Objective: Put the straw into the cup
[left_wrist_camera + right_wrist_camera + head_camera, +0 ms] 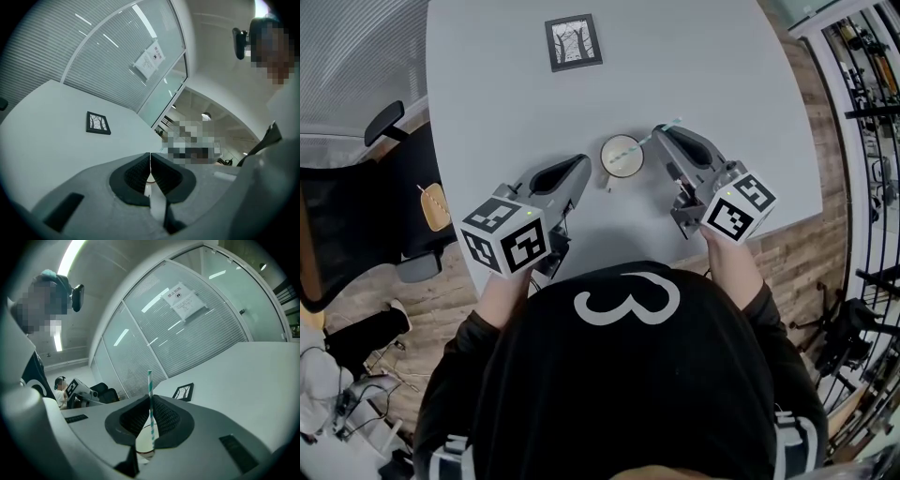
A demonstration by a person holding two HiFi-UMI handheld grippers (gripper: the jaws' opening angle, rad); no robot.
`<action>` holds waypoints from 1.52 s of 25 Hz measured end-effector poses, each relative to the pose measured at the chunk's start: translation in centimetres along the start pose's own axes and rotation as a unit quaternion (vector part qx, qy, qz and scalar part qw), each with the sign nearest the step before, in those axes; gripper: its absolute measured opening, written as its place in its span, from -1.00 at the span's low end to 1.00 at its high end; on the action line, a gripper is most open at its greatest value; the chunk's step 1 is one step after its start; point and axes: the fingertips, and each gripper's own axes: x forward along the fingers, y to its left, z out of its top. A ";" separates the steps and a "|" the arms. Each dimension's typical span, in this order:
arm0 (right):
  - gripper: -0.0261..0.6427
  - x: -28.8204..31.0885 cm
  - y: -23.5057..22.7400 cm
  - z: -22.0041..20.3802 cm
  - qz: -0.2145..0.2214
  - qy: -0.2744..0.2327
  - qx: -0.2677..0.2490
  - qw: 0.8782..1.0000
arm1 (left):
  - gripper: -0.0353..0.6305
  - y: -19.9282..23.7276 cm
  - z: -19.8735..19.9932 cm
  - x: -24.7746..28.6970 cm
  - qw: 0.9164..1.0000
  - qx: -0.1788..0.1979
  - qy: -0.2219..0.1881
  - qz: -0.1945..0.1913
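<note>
A small white cup (622, 156) with a brown rim stands on the grey table (487, 112). My right gripper (659, 132) is shut on a teal-and-white striped straw (656, 135) just right of the cup. The straw slants, with its lower end over the cup's mouth. In the right gripper view the straw (150, 399) runs up between the shut jaws of the right gripper (151, 401), and the cup (144, 446) shows below them. My left gripper (584, 161) is shut just left of the cup. Nothing is held in the left gripper (150, 161); a sliver of the cup (150, 182) shows beneath.
A black-framed picture (574, 42) lies flat at the table's far side, also seen as a framed picture (98, 123) in the left gripper view. A dark chair (356, 216) stands left of the table, and a metal rack (872, 141) stands at the right.
</note>
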 end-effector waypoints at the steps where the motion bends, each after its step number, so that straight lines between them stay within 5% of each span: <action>1: -0.83 0.1 -0.1 -0.3 -0.001 0.001 0.001 1.000 | -0.84 0.1 -0.1 0.0 1.000 -0.001 0.001 0.000; 38: -0.83 0.1 -2.2 -2.8 -0.018 0.004 0.039 0.999 | -0.84 0.9 -1.9 -0.4 1.000 -0.017 0.011 0.011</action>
